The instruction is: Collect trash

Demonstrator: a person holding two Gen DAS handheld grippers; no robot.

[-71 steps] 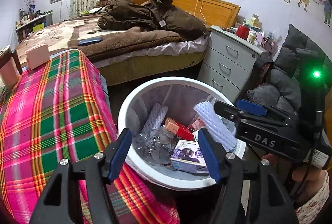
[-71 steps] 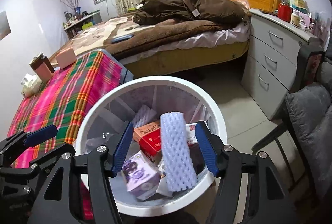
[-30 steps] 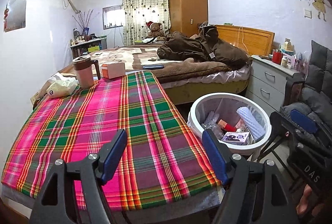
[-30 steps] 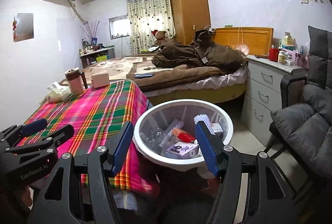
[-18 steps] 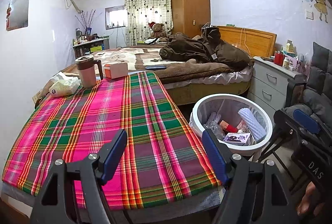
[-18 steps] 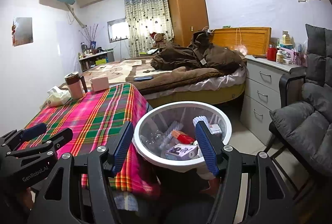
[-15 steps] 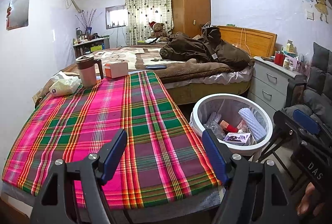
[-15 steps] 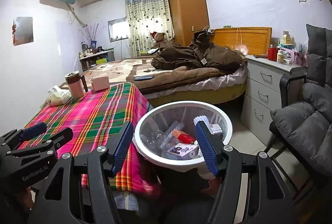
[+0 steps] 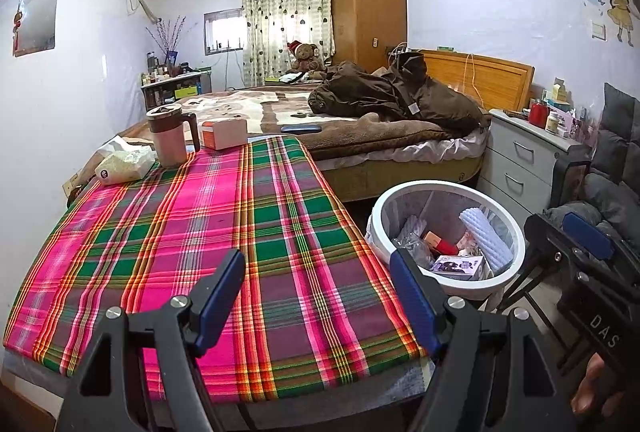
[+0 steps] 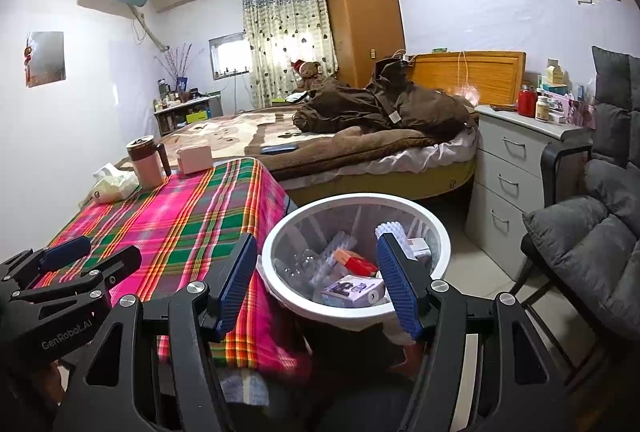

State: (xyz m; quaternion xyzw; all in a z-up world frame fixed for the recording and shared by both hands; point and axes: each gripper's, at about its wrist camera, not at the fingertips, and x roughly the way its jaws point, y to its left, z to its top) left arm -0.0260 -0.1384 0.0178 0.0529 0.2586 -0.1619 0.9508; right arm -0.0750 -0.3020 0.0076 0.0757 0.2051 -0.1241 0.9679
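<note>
Both tongs empty, jaws apart: left gripper (image 9: pixel 318 296) over the plaid tablecloth (image 9: pixel 208 232), right gripper (image 10: pixel 318 282) in front of the white trash bin (image 10: pixel 438 228), which stands on the floor just beside the table. Bin holds 1 purple-printed box (image 10: pixel 352 290), 1 red-orange box (image 10: pixel 354 259), 1 upright white foam sleeve (image 9: pixel 486 234), clear crumpled plastic (image 10: pixel 302 260), other bits I cannot make out. Table's far end: 1 lidded mug (image 9: pixel 170 136), 1 small pink box (image 9: pixel 224 133), 1 tissue pack (image 9: pixel 124 166).

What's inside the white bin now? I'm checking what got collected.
In the white bin: a white foam net sleeve, a red-and-orange box, a purple printed box, clear crumpled plastic and another foam sleeve. Anything beneath them is hidden.
</note>
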